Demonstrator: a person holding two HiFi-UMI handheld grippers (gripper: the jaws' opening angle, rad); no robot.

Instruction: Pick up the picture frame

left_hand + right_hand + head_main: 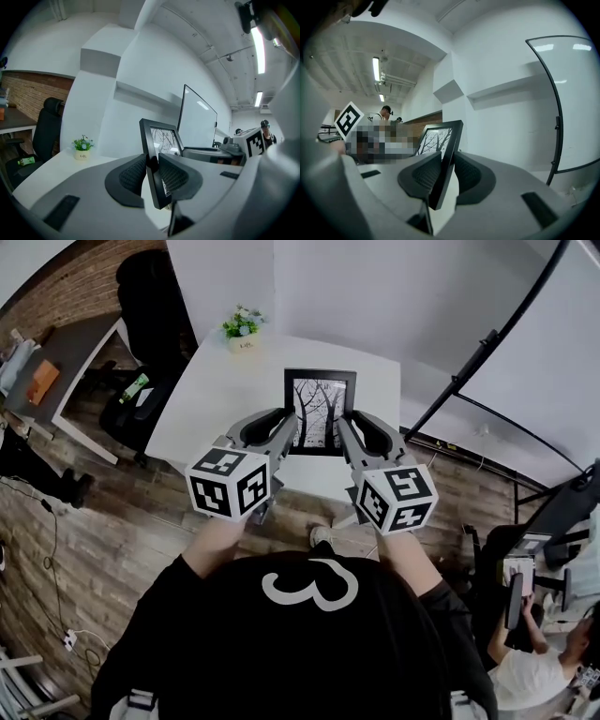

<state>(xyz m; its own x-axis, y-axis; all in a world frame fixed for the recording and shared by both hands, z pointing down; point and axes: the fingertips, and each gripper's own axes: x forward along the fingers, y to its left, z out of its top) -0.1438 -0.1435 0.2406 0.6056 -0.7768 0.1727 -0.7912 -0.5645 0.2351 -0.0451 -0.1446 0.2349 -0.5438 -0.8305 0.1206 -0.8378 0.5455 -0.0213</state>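
The picture frame [320, 412] is black with a print of bare trees, and it hangs upright above the white table [216, 395]. My left gripper [287, 427] is shut on its left edge. In the left gripper view the frame [157, 154] stands pinched between the two ribbed pads [132, 176]. My right gripper [349, 430] is shut on the right edge. The right gripper view shows the frame [443, 152] clamped between its pads [426, 176]. The frame's lower edge is hidden behind the grippers in the head view.
A small potted plant [242, 329] stands at the table's far edge, also in the left gripper view as the plant [83, 147]. A black office chair [141, 399] sits left of the table. A whiteboard on a black stand [506, 343] is at the right. A person [525, 652] sits at the lower right.
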